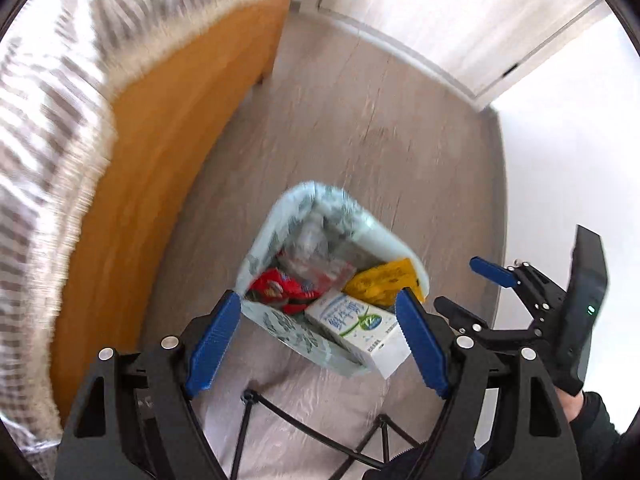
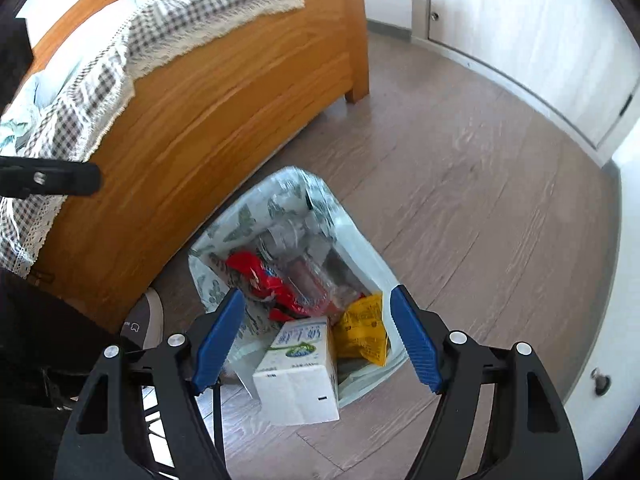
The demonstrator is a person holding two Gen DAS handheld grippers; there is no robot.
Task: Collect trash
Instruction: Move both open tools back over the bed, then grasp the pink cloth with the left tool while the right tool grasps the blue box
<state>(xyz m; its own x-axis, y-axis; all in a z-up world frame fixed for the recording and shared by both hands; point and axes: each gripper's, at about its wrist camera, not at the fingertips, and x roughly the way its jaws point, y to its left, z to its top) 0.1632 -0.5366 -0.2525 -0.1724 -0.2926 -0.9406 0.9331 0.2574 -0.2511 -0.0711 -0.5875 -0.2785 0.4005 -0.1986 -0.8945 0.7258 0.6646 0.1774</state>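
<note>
On floor beside bed (image 2: 224, 92): leaf-print trash bag (image 2: 256, 220) w/ milk carton (image 2: 298, 372), red (image 2: 260, 276) & yellow wrappers (image 2: 362, 332). Left gripper (image 1: 320, 336) & right gripper (image 2: 316, 336) both agape, nothing gripped.

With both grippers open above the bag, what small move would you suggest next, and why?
Probably nudge the milk carton deeper with the right gripper: it sticks out over the near rim of the trash bag, while the red wrapper and yellow packet sit inside.

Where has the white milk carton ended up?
The milk carton sticks out of the patterned trash bag on the floor by the wooden bed, beside a yellow wrapper.
</note>
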